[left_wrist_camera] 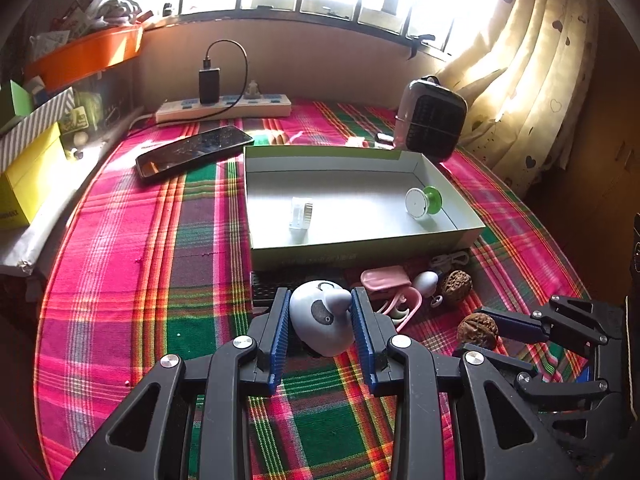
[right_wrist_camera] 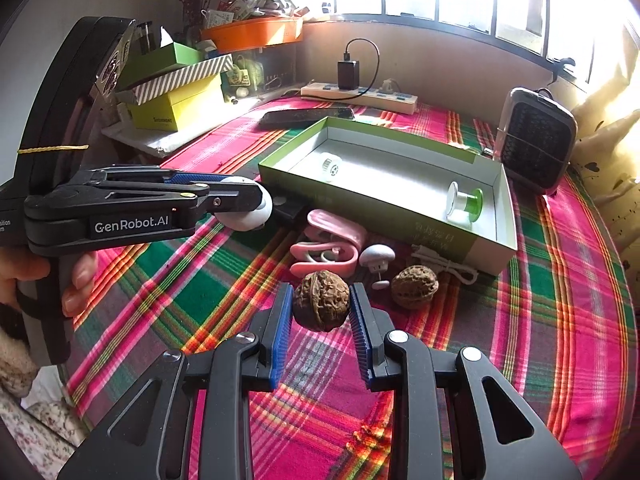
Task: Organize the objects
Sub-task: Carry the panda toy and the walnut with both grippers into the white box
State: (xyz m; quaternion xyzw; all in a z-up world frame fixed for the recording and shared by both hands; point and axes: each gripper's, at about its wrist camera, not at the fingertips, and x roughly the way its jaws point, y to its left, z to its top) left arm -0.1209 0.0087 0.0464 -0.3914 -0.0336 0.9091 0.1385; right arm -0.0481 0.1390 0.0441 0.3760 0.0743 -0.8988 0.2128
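My left gripper (left_wrist_camera: 320, 312) is shut on a pale grey rounded toy (left_wrist_camera: 320, 318), held just above the plaid cloth in front of the open green box (left_wrist_camera: 360, 240); it also shows in the right wrist view (right_wrist_camera: 244, 208). My right gripper (right_wrist_camera: 320, 308) is shut on a walnut (right_wrist_camera: 322, 300), lifted slightly over the cloth; it shows at the right of the left wrist view (left_wrist_camera: 478, 330). The box (right_wrist_camera: 400, 208) holds a clear small roll (left_wrist_camera: 300, 212) and a green-and-white spool (left_wrist_camera: 424, 202).
On the cloth before the box lie a second walnut (right_wrist_camera: 414, 286), a pink case and clip (right_wrist_camera: 328, 248), a white mushroom charm (right_wrist_camera: 376, 258) and a white cord (right_wrist_camera: 452, 266). A phone (left_wrist_camera: 192, 150), power strip (left_wrist_camera: 224, 106) and small heater (left_wrist_camera: 432, 120) stand behind. Stacked boxes sit at the left.
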